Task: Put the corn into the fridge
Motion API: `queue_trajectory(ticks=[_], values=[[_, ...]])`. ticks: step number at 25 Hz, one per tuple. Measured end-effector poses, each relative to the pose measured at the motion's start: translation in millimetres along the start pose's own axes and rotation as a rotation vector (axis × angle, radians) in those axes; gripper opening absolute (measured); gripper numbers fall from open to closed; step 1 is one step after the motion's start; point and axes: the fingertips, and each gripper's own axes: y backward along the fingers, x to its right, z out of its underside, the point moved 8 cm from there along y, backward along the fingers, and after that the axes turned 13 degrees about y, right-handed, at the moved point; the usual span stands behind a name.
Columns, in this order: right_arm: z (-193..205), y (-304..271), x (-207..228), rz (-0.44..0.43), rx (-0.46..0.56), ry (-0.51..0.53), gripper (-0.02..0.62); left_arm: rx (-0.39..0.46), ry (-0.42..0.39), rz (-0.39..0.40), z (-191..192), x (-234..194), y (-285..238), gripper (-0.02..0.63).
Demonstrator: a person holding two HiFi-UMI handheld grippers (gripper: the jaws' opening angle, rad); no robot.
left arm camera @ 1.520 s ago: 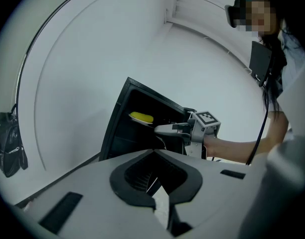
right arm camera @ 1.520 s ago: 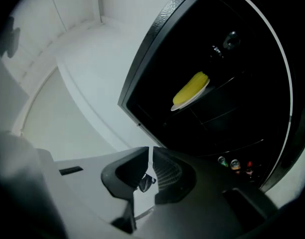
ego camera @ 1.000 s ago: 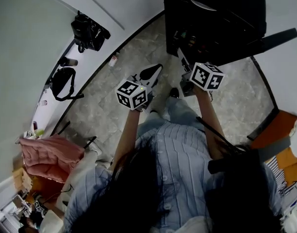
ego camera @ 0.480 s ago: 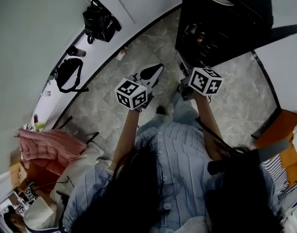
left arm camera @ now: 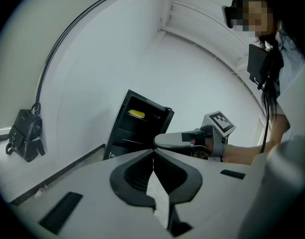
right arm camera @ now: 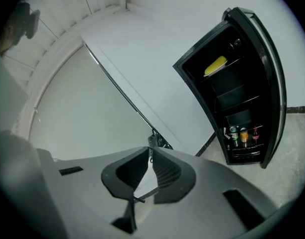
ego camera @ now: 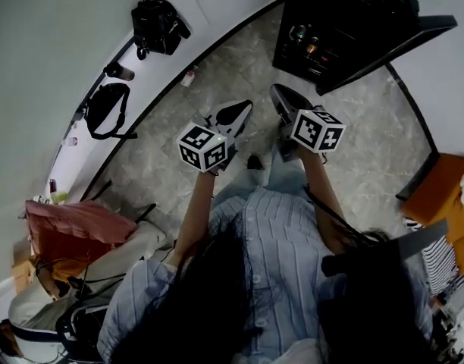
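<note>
Corn (right arm camera: 215, 65) lies crosswise on fridge (right arm camera: 270, 78) top shelf, up-right of right tongs (right arm camera: 151, 152), the nearer. Left tongs (left arm camera: 153, 153) and right both closed, holding nothing.

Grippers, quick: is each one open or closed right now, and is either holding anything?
Left gripper: closed, nothing between the jaws.
Right gripper: closed, nothing between the jaws.

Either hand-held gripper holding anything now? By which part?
Nothing is held. The left hand-held gripper and right hand-held gripper both have jaws shut on empty air; the yellow corn lies on an upper shelf of the open black fridge.
</note>
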Motion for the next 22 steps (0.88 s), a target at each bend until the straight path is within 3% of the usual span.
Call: queue_trajectory(ticks=[14, 22], values=[[14, 44, -29, 0.006, 0.052, 0.015, 0.034, 0.016, -0.02, 0.075, 18, 25, 23, 0.008], [13, 61, -38, 0.024, 0.047, 0.107, 0.034, 0.037, -0.039, 0.098, 18, 35, 25, 0.008]])
